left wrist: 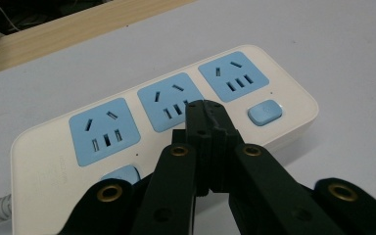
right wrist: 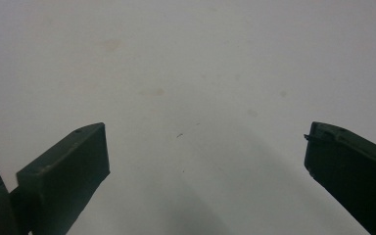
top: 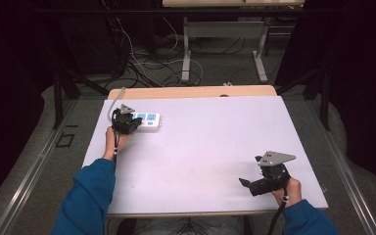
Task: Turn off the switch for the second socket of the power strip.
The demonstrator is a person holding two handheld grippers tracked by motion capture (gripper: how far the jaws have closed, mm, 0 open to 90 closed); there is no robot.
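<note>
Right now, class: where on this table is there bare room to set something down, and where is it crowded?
Free: the wide middle of the table, between the power strip and the right gripper, and the far right corner. Crowded: the far left corner, where the shut left gripper sits at the strip.

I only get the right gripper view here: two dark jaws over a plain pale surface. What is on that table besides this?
Observer: A white plastic power strip with blue sockets lies at the table's far left corner.
Operator: Is anyone near it?
Observer: Yes, the left tool has its jaws shut together, tips right over the strip's middle blue socket.
Operator: Does the strip have switches?
Observer: A small rounded blue button sits beside the end socket, and another shows partly behind the tool.
Operator: And where is my tool?
Observer: The right tool is at the near right of the pale table, jaws open, far from the strip.
</note>
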